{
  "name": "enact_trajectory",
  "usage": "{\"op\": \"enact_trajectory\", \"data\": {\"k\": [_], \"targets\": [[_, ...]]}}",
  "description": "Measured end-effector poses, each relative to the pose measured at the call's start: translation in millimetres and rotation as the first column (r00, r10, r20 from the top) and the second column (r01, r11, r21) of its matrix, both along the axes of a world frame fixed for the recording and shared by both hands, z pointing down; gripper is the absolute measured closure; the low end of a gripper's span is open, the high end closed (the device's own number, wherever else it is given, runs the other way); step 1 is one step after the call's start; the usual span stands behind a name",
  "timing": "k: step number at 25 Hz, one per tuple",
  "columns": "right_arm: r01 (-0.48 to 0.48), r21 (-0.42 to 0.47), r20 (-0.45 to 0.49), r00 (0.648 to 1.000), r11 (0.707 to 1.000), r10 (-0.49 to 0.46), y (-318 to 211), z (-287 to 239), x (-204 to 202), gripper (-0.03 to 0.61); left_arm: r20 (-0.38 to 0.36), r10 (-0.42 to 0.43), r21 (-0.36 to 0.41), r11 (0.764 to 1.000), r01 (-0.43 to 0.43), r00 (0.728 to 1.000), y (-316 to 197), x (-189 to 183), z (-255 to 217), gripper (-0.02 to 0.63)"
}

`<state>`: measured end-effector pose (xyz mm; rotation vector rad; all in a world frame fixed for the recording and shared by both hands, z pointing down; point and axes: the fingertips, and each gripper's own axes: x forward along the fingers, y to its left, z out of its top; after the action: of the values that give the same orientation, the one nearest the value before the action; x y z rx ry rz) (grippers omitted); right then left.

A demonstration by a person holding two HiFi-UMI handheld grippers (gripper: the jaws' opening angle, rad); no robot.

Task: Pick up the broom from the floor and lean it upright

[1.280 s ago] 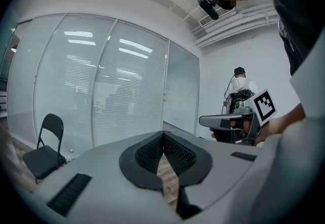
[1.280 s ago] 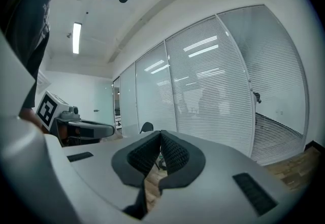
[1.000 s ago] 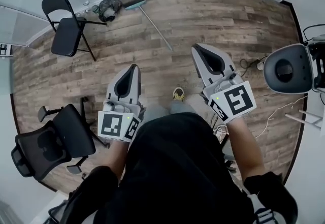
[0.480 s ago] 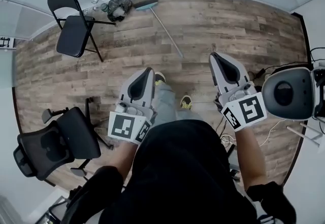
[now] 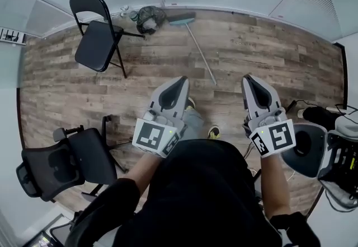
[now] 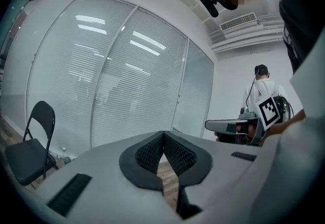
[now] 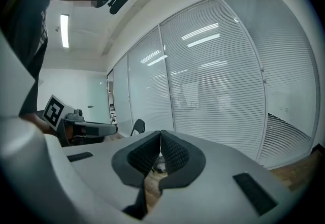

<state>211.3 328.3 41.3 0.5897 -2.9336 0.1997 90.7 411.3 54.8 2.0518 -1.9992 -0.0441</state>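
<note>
The broom (image 5: 197, 44) lies flat on the wood floor near the far wall in the head view; its teal head (image 5: 183, 18) is by the wall and its grey handle runs toward me. My left gripper (image 5: 182, 80) is shut and empty, held level in front of me, well short of the handle's near end. My right gripper (image 5: 248, 79) is also shut with nothing in it, to the right of the handle's end. In both gripper views the jaws meet at the tips, left gripper (image 6: 163, 134) and right gripper (image 7: 160, 133), facing the blinds-covered glass wall.
A black folding chair (image 5: 99, 38) stands at the far left by the wall, with a dark bundle (image 5: 150, 18) beside the broom head. A black office chair (image 5: 61, 162) is at my near left. A grey round seat (image 5: 302, 150) and cables sit at my right.
I have walked toward the far wall: broom, folding chair and floor have slid nearer in the head view. Both grippers travelled forward with me, still shut.
</note>
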Motion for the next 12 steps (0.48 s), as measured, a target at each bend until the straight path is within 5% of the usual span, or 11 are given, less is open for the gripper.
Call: {"op": "enact_trajectory", "data": {"k": [12], "targets": [[-0.025,0.01,-0.015,1.0,1.0,0.025,-37,1,-87,0.56,-0.007,0.014,0.008,1.0,-0.014,1.0,-33,-85,0,0.594]]}}
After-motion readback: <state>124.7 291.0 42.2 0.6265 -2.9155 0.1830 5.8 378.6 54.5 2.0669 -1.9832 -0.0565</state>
